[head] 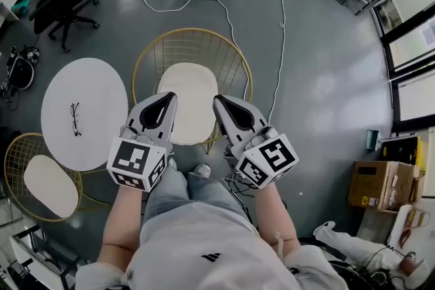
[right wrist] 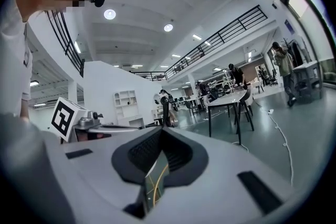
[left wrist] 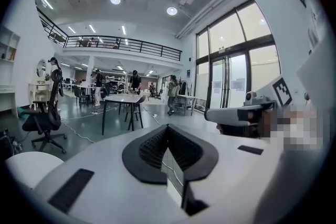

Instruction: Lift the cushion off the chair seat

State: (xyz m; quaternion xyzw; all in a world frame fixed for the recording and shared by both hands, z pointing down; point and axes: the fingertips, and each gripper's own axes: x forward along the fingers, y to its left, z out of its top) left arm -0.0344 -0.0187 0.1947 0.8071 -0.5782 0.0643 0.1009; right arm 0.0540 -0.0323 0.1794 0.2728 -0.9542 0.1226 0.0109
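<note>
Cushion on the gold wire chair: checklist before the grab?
1. Cushion lies flat on the chair seat with nothing on it: ok.
2. Left gripper jaws apart for a grasp: not ok, they are together and empty.
3. Right gripper jaws apart: not ok, they are together and empty.
4. Grippers lined up: ok, in the head view one sits over each side edge of the cushion.
5. Jaws aimed at the cushion: not ok, both gripper views look across the room.
6. Height above the cushion: cannot tell.
</note>
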